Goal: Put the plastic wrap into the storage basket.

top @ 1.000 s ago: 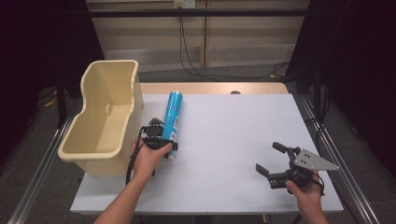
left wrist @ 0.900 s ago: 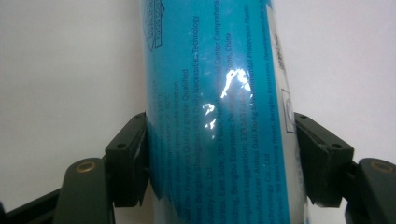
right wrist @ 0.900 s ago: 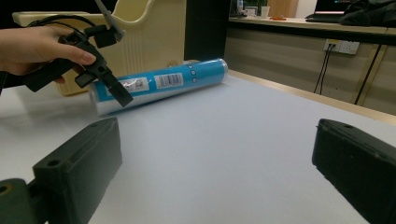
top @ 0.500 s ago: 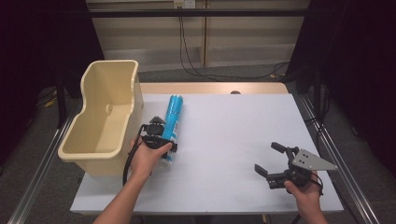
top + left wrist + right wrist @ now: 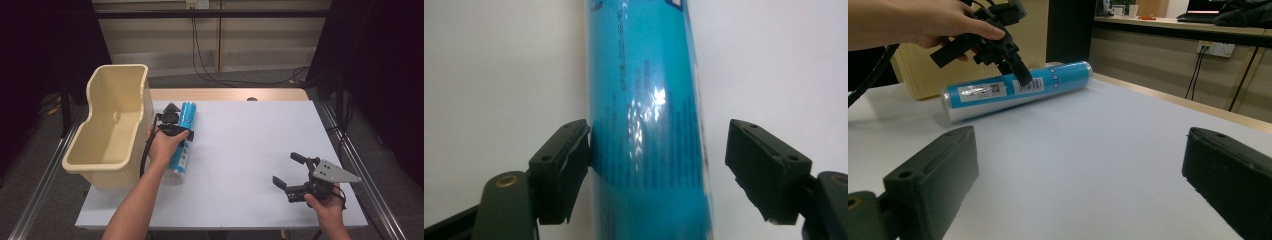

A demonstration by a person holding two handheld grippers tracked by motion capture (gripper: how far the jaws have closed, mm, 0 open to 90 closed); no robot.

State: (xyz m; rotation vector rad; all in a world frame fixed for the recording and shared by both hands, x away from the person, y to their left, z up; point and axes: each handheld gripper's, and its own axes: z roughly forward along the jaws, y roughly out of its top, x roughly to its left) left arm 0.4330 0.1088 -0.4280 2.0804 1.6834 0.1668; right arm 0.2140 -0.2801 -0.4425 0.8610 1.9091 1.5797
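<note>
A blue tube (image 5: 183,140) with a silver cap end lies on the white table (image 5: 250,140), beside the bin. My left gripper (image 5: 176,132) hangs over its middle, open, with one jaw on each side. In the left gripper view the tube (image 5: 649,125) sits between the jaws of the left gripper (image 5: 659,150); the left jaw touches it and the right jaw stands clear. My right gripper (image 5: 286,169) rests open near the front right of the table, with nothing between the jaws of the right gripper (image 5: 1083,190). From there the tube (image 5: 1013,90) and the left gripper (image 5: 998,45) show farther off.
A tall beige plastic bin (image 5: 145,95) stands at the table's left edge, close to the tube; the bin (image 5: 918,75) also shows behind the tube. Metal rails run along both table sides. Cables hang on the back wall.
My left hand and gripper have slid away from me along the tube, from its near end to about its middle. The right gripper has hardly moved.
</note>
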